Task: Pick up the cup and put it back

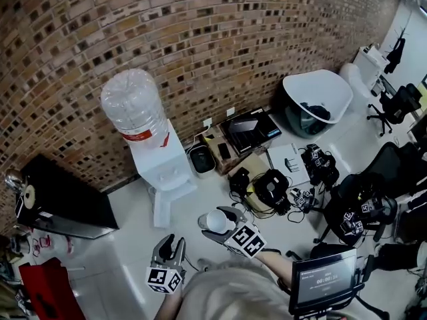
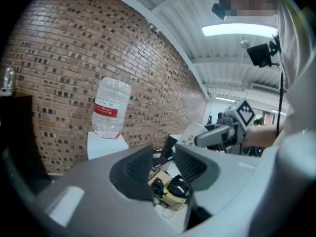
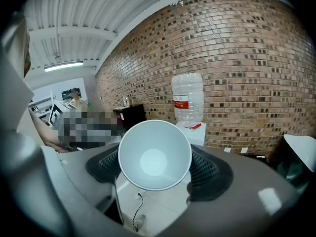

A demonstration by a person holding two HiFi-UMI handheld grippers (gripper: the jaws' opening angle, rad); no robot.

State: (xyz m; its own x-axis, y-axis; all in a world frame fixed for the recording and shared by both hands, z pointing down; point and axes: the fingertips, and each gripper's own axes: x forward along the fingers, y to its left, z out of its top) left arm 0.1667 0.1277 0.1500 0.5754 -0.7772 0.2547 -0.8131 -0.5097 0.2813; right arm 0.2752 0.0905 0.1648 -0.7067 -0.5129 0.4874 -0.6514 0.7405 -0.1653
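**A:** Well, nearest you, your left gripper [image 1: 170,247] carried nothing. Its jaws stood partly apart, and only floor clutter showed through the gap. Just ahead of it, your right gripper [image 1: 218,223] held the paper cup [image 3: 154,154] in mid-air above the pale floor [image 1: 133,212]. The pads pressed on the cup's sides, and its mouth was turned back toward that gripper's camera.

**B:** That tilt was my worry. The cup sat well off upright in your grip, so setting it down like that would probably have toppled it. You'd have needed to level it first. A thin paper wall could also have buckled under a harder squeeze, or slipped if you let go before it stood on something.

**A:** I couldn't tell where it belonged. The water dispenser [image 1: 167,172] with its inverted bottle [image 1: 135,109] stood farther off against the brick wall [image 1: 200,32], well apart from the cup.

**B:** The cup itself looked white and tapered, with a round rim. It was empty and clean inside, and undented as far as your views showed.
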